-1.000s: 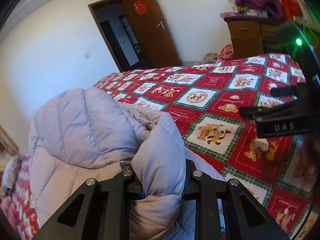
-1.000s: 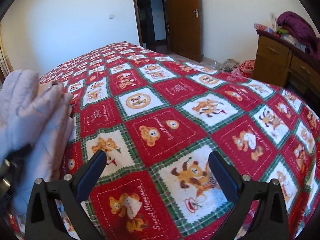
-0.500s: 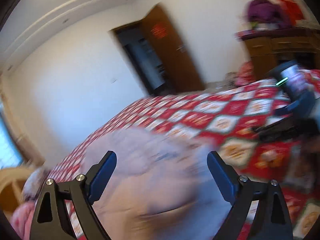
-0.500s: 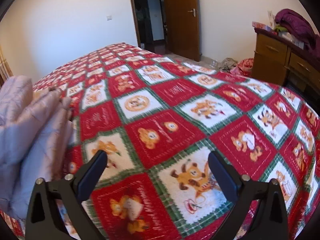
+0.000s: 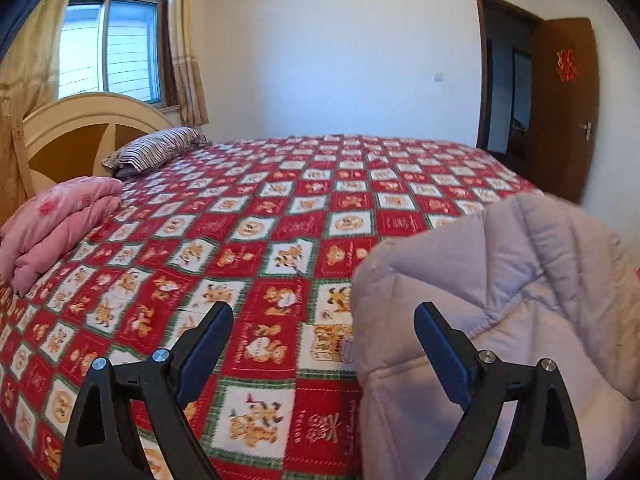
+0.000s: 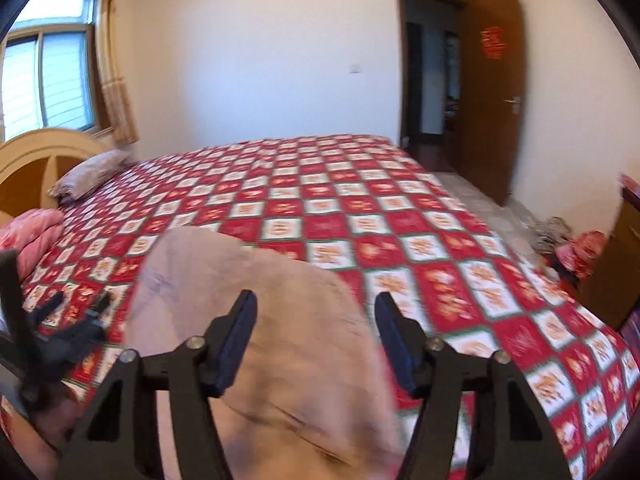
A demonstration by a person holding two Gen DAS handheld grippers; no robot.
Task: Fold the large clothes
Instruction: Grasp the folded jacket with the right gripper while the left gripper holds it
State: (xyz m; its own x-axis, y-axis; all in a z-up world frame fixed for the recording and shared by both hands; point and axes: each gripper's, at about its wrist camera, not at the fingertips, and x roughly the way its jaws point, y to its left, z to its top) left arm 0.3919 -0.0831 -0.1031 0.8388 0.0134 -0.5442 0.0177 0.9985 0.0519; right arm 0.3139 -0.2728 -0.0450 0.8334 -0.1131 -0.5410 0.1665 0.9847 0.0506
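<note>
Left gripper (image 5: 324, 344) points slightly downward over the bedspread (image 5: 280, 216), jaws wide apart and empty; the padded jacket (image 5: 500, 300) lies to its right. Right gripper (image 6: 316, 336) tilts downward, jaws closing above the jacket without pressing it.

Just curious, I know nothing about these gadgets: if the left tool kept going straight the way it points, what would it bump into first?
Probably the red patchwork bedspread. The left tool stands open with nothing between its fingers; the padded jacket lies off to its right.
</note>
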